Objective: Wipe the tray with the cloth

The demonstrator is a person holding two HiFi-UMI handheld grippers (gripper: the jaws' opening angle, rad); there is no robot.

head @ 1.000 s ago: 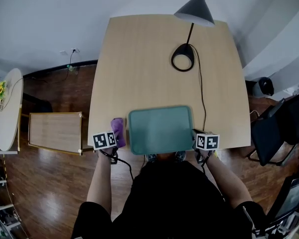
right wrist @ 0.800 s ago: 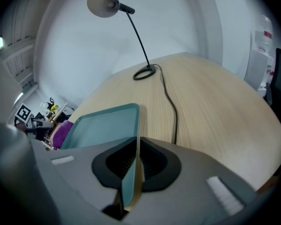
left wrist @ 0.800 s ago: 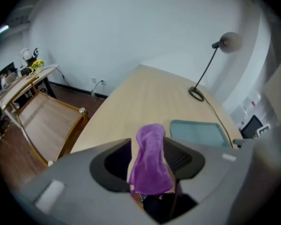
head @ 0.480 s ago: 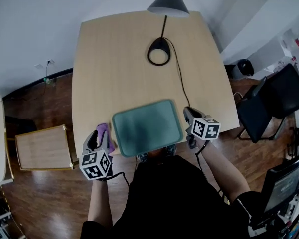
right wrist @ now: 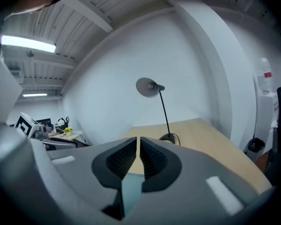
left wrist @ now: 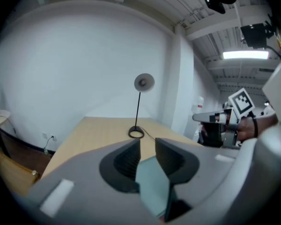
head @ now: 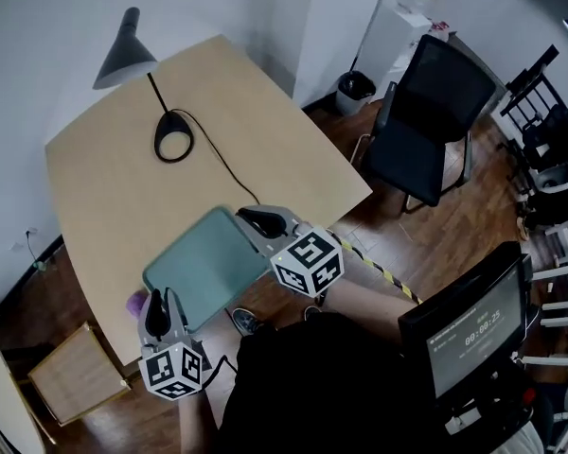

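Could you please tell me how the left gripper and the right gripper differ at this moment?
Jaws: those of the left gripper stand apart and are closing, with the tray showing in the gap, pads off it; those of the right gripper are almost together, leaving a thin slit. Place: the left gripper is at the tray's edge beside the purple cloth; the right gripper is at the opposite edge. Both face the lamp.

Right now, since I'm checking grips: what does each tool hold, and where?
The right tool appears shut on the tray at its right rim. The left tool's jaws are closing around the left rim, not gripping yet.
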